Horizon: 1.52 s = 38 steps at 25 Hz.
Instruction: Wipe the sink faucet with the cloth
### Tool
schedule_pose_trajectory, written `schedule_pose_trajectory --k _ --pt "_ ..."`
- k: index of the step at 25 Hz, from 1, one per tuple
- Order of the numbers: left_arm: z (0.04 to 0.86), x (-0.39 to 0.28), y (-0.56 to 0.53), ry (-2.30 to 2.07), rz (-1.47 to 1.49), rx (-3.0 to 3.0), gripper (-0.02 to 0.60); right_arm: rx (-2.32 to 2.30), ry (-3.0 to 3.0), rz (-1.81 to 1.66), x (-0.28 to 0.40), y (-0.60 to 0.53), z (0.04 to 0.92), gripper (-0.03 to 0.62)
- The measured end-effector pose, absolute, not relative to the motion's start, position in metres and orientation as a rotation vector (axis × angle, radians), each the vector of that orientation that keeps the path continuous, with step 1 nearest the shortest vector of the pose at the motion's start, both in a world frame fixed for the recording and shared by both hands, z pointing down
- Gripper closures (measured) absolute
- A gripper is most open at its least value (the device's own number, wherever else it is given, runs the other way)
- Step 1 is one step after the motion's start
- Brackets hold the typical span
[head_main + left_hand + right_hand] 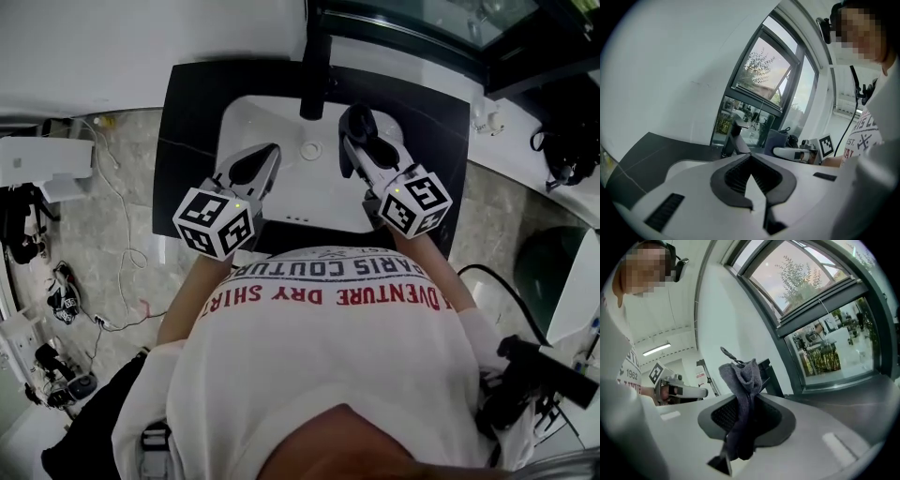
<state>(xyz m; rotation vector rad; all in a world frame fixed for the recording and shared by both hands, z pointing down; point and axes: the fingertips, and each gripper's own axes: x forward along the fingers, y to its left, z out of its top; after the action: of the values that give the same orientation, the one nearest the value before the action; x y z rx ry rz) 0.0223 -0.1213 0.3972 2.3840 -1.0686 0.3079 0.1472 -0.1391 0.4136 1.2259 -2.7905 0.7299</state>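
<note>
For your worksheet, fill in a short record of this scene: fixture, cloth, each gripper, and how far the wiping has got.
fixture: black faucet at the back of a white sink
cloth: dark grey cloth, bunched
right gripper: shut on the cloth
left gripper: jaws together, nothing between them
progress: cloth not yet on the faucet
</note>
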Motion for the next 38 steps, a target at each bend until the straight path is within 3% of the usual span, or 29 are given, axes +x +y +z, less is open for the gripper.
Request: schedule_pose_trajectory --k 10,25,38 --pt "0.391 0.008 -0.131 -0.96 0.33 2.476 0.581 1.227 -2.815 0.723 0.102 -0.126 0.402 0.517" --pt "0.381 -0.181 -0.18 -0.526 0.399 2.644 0.581 1.786 -2.598 0.661 -0.09 -0.149 0.384 0.517" --pt "0.374 -0.149 -0.167 -0.385 0.406 2.701 0.581 1.958 -2.487 0.621 -0.072 -0.135 0.385 0.517"
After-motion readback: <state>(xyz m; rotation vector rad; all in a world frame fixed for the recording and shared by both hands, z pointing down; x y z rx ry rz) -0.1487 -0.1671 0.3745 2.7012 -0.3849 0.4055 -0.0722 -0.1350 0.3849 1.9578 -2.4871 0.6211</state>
